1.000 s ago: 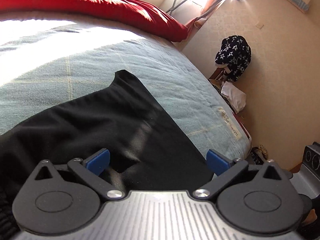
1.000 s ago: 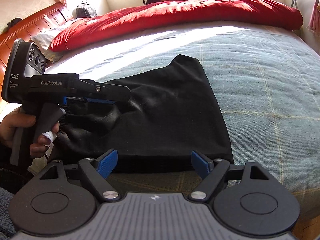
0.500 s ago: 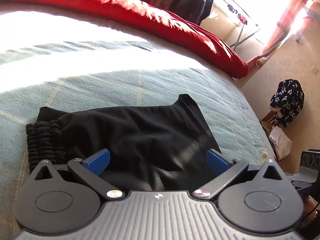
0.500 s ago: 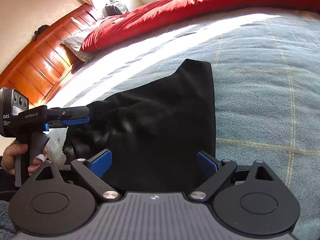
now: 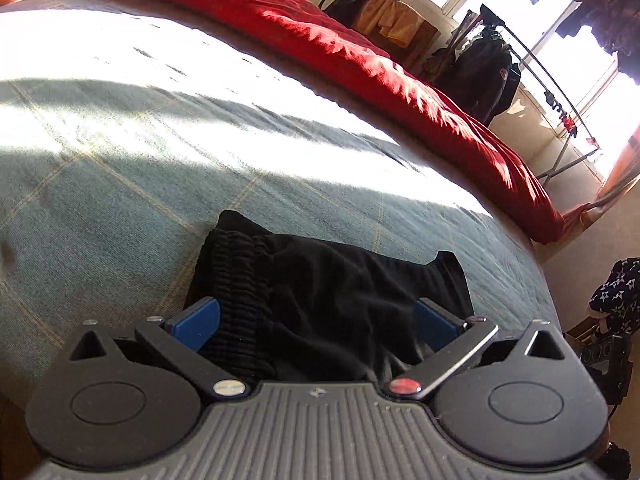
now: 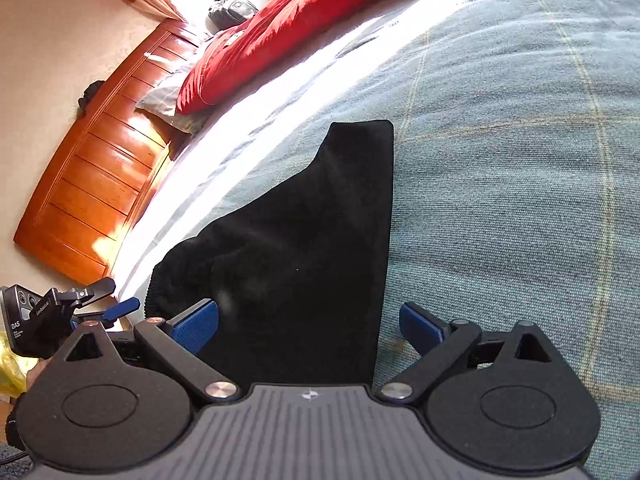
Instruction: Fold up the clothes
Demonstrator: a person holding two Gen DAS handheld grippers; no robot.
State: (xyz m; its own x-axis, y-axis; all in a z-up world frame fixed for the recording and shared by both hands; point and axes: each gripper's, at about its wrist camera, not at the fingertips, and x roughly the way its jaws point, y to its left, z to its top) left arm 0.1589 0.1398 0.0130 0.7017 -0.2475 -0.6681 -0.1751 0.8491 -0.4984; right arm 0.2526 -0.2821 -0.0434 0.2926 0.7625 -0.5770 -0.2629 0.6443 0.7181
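Note:
Black shorts lie folded flat on the blue-grey checked bedspread, their ribbed elastic waistband at the left end. My left gripper hovers open just in front of the shorts' near edge, nothing between its blue pads. My right gripper is open too, over the near right edge of the shorts, holding nothing. From the right wrist camera the left gripper appears at the far left, off the shorts, with a hand on its handle.
A red duvet is bunched along the far side of the bed. A wooden headboard stands at the left. A clothes rack with hanging garments and a star-patterned bag sit beyond the bed's right edge.
The left gripper has swung left and drawn back off the shorts, so the waistband now shows. The right gripper has tilted and shifted toward the shorts' right edge. Both stayed open.

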